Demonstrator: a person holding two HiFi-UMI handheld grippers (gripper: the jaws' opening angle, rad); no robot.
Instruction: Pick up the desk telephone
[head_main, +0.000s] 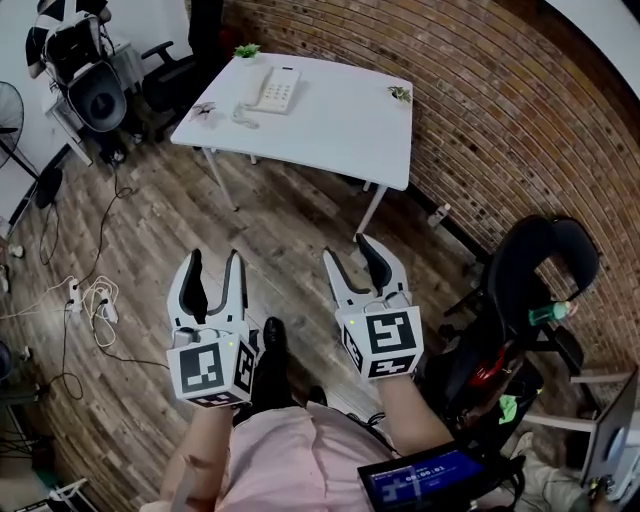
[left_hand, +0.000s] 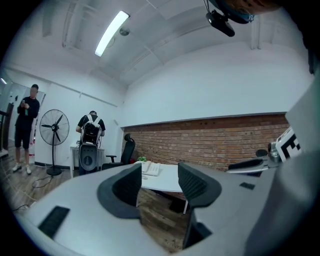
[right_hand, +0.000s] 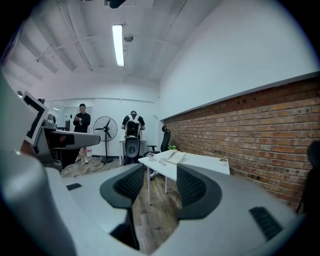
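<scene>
We are at the very start, and no part of the pick-up is done. The phone (head_main: 272, 88) sits on the white table (head_main: 340, 130), towards its far left corner, well apart from both grippers. The grippers hang over the wood floor (head_main: 280, 225), short of the table. Our left gripper (head_main: 213, 262) has its jaws apart, with only floor and table showing between them. Our right gripper (head_main: 350, 252) is likewise spread and empty. As we judge it, we have yet to reach the table, bring a gripper round the phone, close on it and lift.

In both gripper views the phone is a small pale shape past the jaws, too small to show its keys or how the handset lies. In the head view the handset seems to rest on its cradle. A cord (head_main: 244, 117) lies at the phone's near left corner, but we cannot tell how it runs. A green thing (head_main: 247, 50) at the table's far edge is too small to name.
</scene>
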